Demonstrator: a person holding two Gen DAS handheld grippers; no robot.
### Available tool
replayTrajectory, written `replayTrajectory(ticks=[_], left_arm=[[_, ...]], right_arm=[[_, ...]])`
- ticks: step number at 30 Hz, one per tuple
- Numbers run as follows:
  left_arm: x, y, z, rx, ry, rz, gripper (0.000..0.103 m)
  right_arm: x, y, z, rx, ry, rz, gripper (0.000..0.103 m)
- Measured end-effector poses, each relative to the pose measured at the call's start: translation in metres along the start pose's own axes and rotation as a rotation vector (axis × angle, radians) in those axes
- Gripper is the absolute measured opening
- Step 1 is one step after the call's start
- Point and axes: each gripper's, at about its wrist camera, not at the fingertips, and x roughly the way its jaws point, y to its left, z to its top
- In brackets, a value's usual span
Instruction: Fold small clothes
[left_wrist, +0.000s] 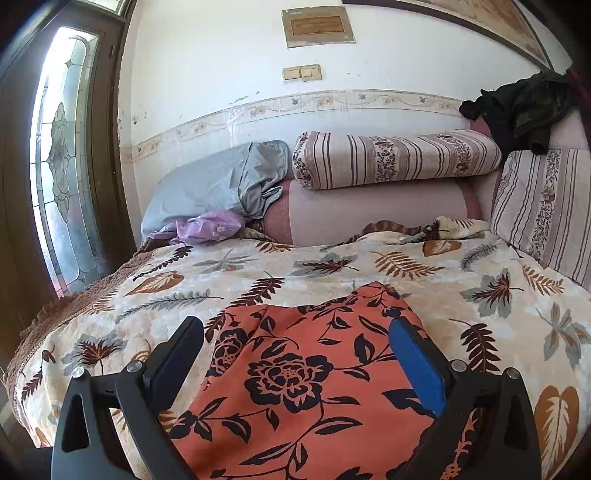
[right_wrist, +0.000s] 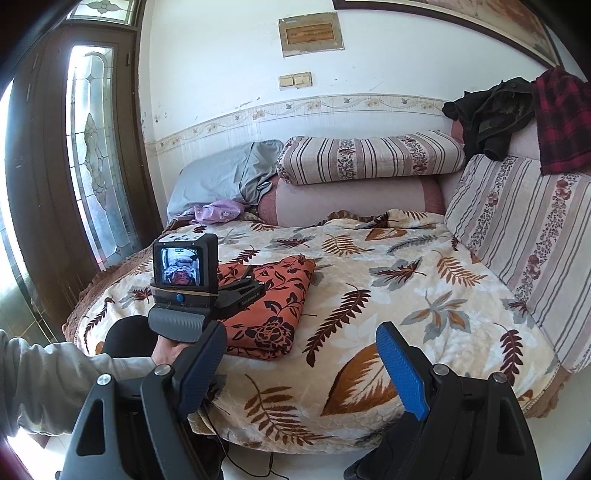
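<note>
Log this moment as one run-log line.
garment: orange floral cloth folded on bed | left tool: open over cloth | right tool: open, off cloth

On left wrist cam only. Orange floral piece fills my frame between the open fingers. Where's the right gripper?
Observer: The right gripper is off the orange floral piece, over bare leaf-print blanket, to the piece's right in the right wrist view.
Operator: Holding anything?
Observer: No. Its jaws are wide open with nothing between them.
Operator: How does the piece lie overall?
Observer: As a compact folded rectangle near the blanket's left edge.
</note>
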Motion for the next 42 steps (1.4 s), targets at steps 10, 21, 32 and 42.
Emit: replayTrajectory(ticks=[10,21,32,42], left_arm=[[-0.005,0.005,0.002,-0.018,-0.013,0.002,0.1],[-0.03,0.076,0.004,-0.166,-0.056,0.044,0.1],[-0.002,0.167,-0.045,-0.42,0.26,-0.001,0.1],[0.067,0.154,-0.029,-0.506,0.514,-0.324,0.1]], right_arm=[[-0.002,0.003,-0.001,-0.003,-0.009,0.012,0.085],[0.046,-0.004,-0.015,0.173,0.071,0.176,0.085],[0.154,-0.028,-0.063,0.444,0.364,0.253,0.085],[0.256,-0.049,0.001,0.478,0.429,0.301,0.085]])
